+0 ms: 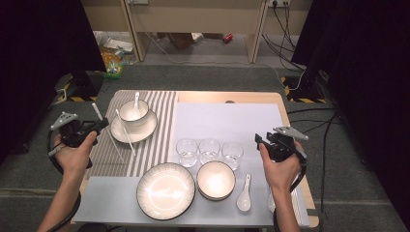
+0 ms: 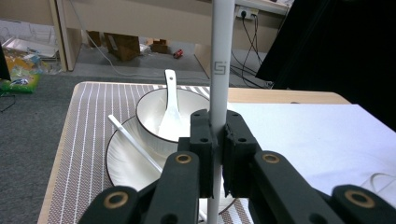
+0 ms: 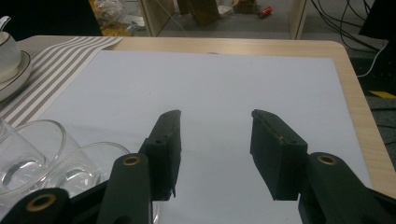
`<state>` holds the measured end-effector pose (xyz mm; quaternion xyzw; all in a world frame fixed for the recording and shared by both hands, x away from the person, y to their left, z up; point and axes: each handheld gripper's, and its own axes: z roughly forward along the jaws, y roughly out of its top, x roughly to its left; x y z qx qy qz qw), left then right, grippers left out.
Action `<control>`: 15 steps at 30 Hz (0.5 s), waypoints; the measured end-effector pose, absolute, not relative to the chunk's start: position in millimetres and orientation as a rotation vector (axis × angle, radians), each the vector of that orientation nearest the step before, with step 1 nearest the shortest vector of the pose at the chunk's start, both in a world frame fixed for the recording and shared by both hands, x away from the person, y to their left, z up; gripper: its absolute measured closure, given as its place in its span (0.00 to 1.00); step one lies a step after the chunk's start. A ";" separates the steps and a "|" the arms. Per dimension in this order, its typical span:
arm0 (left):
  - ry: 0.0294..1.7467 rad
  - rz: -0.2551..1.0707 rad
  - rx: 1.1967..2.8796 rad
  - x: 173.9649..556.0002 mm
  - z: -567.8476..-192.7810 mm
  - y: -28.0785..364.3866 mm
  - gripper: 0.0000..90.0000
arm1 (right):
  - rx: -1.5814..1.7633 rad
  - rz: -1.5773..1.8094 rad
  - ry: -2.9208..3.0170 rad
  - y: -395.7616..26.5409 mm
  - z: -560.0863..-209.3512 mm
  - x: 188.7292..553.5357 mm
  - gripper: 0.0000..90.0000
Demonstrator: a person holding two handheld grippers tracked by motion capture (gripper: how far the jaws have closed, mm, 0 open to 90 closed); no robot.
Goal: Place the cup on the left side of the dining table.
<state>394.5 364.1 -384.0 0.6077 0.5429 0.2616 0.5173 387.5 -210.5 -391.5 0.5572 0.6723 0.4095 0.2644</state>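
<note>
L gripper (image 2: 215,154) clamped on white chopstick (image 2: 220,56), stick upright thru jaws, above striped mat (image 2: 88,140), near bowl (image 2: 149,112), R gripper (image 3: 215,144) jaws apart, nothing between.

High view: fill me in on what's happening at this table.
A person is laying a place setting with hand-held tongs. The left tongs are shut on a white chopstick, held over the striped mat beside the plate with its bowl and spoon. Another chopstick lies across that plate. The right tongs hang open above the white mat.
</note>
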 end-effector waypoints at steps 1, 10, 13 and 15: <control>1.305 0.627 1.458 395.4 -384.9 363.7 0.93 | 1.505 1.105 1.817 -210.7 -391.5 387.5 0.60; 1.329 0.621 1.448 402.5 -389.3 363.8 0.93 | 1.508 1.108 1.815 -211.5 -391.5 387.4 0.59; 1.348 0.619 1.432 407.4 -391.8 365.6 0.93 | 1.506 1.106 1.817 -210.9 -392.2 388.0 0.59; 1.360 0.620 1.422 411.3 -393.8 366.4 0.93 | 1.508 1.111 1.816 -210.3 -392.5 387.9 0.59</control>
